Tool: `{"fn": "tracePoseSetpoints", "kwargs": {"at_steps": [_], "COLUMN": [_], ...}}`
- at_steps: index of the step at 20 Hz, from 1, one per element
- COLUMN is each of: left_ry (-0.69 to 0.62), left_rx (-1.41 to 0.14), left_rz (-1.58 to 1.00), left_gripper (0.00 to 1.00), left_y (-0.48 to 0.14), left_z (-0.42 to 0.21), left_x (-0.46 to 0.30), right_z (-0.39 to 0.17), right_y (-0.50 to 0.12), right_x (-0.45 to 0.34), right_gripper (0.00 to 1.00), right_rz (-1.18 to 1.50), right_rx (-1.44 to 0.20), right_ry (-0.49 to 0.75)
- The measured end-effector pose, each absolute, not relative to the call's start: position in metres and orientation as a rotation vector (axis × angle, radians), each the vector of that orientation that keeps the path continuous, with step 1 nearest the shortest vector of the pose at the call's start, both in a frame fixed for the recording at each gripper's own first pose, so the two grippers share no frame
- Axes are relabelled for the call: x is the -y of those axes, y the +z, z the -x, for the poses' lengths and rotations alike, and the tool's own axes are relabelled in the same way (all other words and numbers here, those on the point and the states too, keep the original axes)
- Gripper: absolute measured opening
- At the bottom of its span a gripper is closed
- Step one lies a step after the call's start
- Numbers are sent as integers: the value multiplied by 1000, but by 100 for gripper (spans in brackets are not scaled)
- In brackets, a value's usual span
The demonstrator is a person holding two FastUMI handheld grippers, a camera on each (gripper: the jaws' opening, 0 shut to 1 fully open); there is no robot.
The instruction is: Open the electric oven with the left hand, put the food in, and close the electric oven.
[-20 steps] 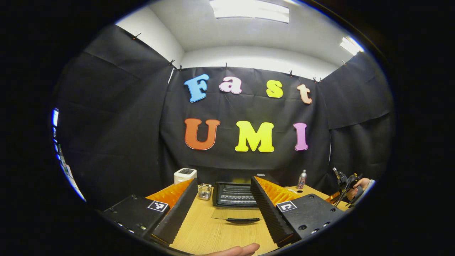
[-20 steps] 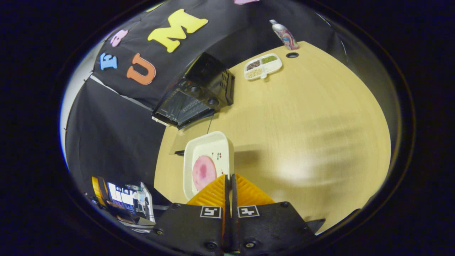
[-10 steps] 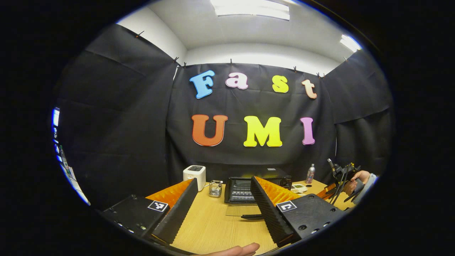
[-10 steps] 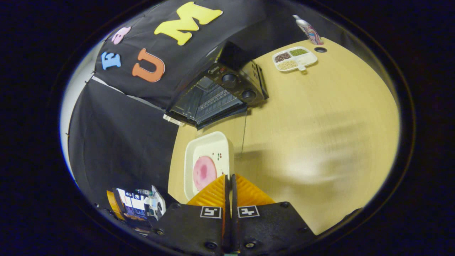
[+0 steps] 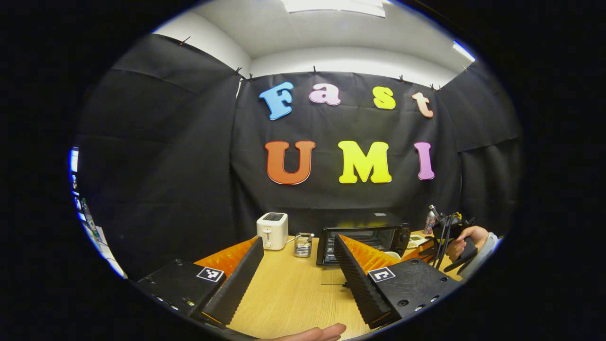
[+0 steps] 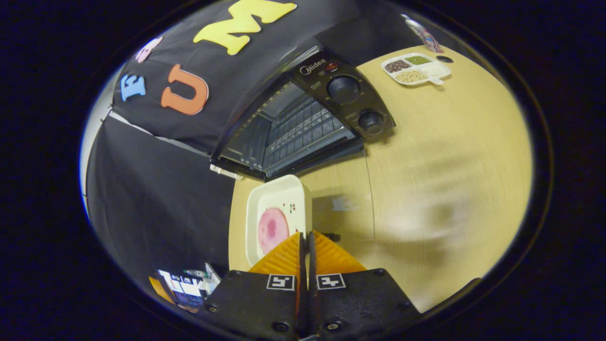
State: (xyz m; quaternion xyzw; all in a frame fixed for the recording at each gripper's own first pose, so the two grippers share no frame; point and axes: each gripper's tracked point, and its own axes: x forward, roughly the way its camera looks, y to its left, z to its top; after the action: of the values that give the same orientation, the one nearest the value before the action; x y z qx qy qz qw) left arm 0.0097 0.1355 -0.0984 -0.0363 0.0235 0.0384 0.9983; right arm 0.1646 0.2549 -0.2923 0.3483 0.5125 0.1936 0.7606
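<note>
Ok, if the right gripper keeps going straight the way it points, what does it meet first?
Probably the open oven: the tray clamped in the right gripper leads toward its rack cavity, though depth is unclear.

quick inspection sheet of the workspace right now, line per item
surface: light wood table, bare in front of the oven.
job's things: electric oven open, glass door folded flat, rack bare; white tray with a pink slice, held at the oven mouth.
clutter: toaster, glass jar, divided snack dish, bottle.
grippers: left gripper open, holding nothing; right gripper shut on the tray's rim.
cables: dark leads hang at the person's hand.
surroundings: black cloth wall, ceiling lights.
</note>
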Motion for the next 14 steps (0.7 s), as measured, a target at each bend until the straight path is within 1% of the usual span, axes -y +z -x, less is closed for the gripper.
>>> {"fn": "tracePoseSetpoints", "kwargs": {"at_steps": [3, 4, 6, 7, 8, 9, 10, 11, 12, 13, 14], "left_ry": [83, 74, 81, 88, 96, 101, 99, 95, 96, 90, 75], "left_rx": [-38, -45, -47, -46, -46, -49, -55, -60, -66, -76, -85], "left_rz": [69, 60, 34, 17, 4, -3, -3, -3, 1, 11, 25], "left_gripper": [95, 95, 95, 95, 94, 95, 95, 95, 95, 94, 94], "left_y": [-95, -96, -97, -97, -99, -101, -103, -106, -109, -113, -117], "left_z": [-19, -23, -27, -29, -31, -33, -35, -36, -38, -40, -42], "left_x": [-140, -139, -144, -148, -151, -152, -151, -151, -152, -152, -149], "right_z": [-187, -194, -203, -207, -212, -217, -223, -230, -236, -242, -250], "right_y": [-295, -296, -301, -302, -304, -305, -306, -306, -307, -308, -309], "right_x": [-269, -274, -285, -291, -296, -300, -304, -307, -308, -308, -306], "right_gripper": [0, 4, 4, 0, 4, 4, 0, 1, 4, 0, 0], "right_rz": [-803, -808, -800, -798, -801, -815, -836, -863, -888, -919, -952], "right_rx": [-1072, -1063, -1052, -1045, -1035, -1023, -1009, -990, -977, -959, -936], "right_ry": [352, 337, 320, 317, 313, 304, 291, 272, 247, 219, 186]}}
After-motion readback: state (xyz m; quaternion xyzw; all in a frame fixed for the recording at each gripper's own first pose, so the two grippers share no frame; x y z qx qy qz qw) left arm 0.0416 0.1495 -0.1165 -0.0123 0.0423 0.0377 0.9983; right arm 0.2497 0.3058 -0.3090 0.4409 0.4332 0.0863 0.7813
